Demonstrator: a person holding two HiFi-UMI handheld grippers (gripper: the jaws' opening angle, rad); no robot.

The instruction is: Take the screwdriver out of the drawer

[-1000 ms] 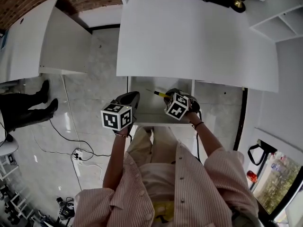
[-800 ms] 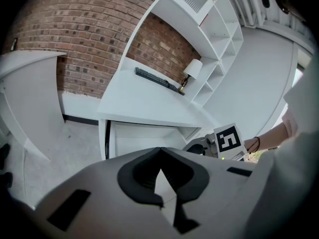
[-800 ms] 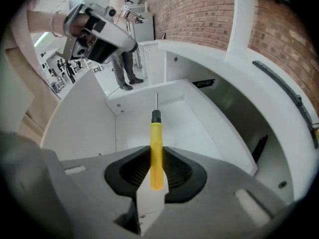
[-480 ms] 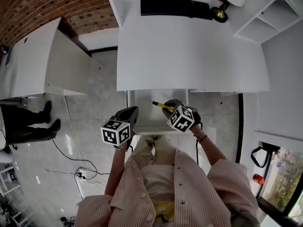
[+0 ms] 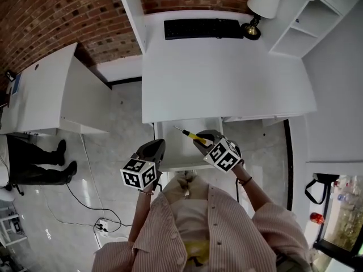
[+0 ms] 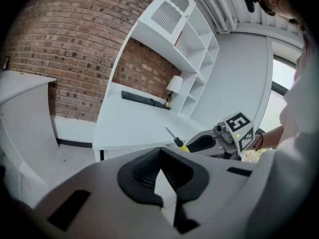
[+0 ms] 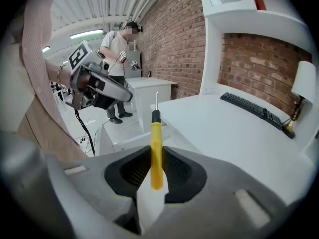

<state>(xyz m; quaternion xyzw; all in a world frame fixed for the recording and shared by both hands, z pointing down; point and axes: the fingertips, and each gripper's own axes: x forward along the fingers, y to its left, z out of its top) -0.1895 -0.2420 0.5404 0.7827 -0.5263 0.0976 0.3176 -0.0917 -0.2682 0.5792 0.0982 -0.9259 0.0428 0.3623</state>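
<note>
Our left tool [image 5: 157, 146] has lifted beside the open drawer [image 5: 176, 151], jaws together on nothing. The screwdriver [image 5: 191, 135] has come up out of the drawer (so the removal looks as good as done), its yellow handle clamped in our right tool [image 5: 202, 141]. Its long axis runs straight out along those jaws, with the tip aimed away from us toward the worktop [image 5: 227, 78] edge.

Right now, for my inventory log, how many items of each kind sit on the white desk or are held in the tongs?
Keyboard: 1
Desk lamp: 1
Screwdriver: 1
Total: 3
</note>
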